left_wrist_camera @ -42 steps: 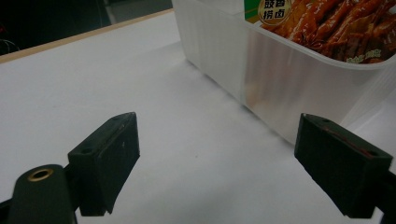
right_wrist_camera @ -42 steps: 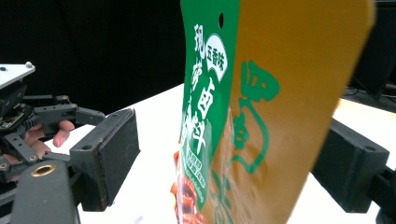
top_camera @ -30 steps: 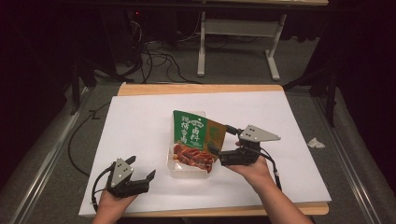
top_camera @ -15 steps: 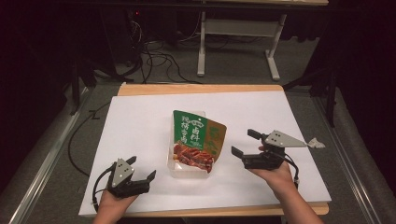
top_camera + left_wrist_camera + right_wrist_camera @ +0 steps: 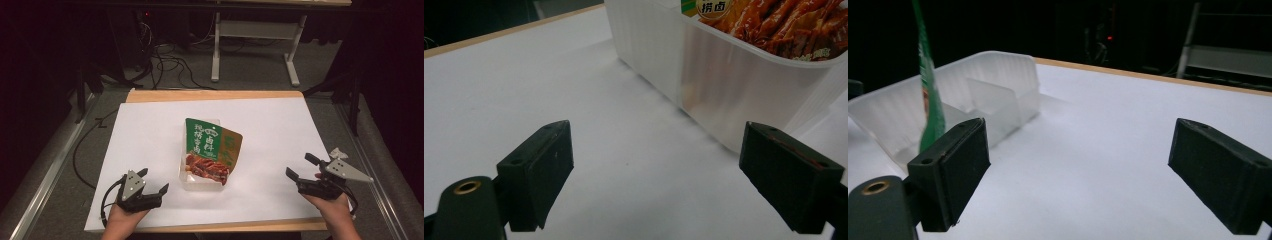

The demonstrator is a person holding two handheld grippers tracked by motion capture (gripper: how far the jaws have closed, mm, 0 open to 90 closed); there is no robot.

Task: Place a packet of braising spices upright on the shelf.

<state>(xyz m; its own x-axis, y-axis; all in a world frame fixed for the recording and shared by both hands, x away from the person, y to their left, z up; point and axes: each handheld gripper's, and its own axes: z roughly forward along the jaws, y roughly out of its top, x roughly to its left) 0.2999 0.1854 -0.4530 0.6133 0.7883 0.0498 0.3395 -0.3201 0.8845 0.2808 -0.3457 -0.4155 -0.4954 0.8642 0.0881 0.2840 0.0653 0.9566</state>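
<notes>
A green and orange snack packet (image 5: 210, 149) leans in a clear plastic tray (image 5: 200, 184) at the middle of the white table sheet (image 5: 150, 130). The tray (image 5: 724, 90) has ribbed walls, and the packet's red print (image 5: 774, 25) shows over its rim. Edge-on, the packet (image 5: 928, 95) stands in the divided tray (image 5: 993, 95). My left gripper (image 5: 151, 182) rests near the front edge, left of the tray, open and empty (image 5: 664, 180). My right gripper (image 5: 301, 167) sits at the front right, well away from the tray, open and empty (image 5: 1083, 170).
The white sheet lies on a wooden table (image 5: 210, 94). A small crumpled white scrap (image 5: 336, 151) lies just off the sheet's right edge. Cables (image 5: 165, 65) and a grey desk frame (image 5: 250, 45) stand on the floor beyond the table.
My right gripper has let go of the packet, drawn back to the right and toward the front edge, and opened. The packet stays leaning in the tray. The left gripper has not moved.
</notes>
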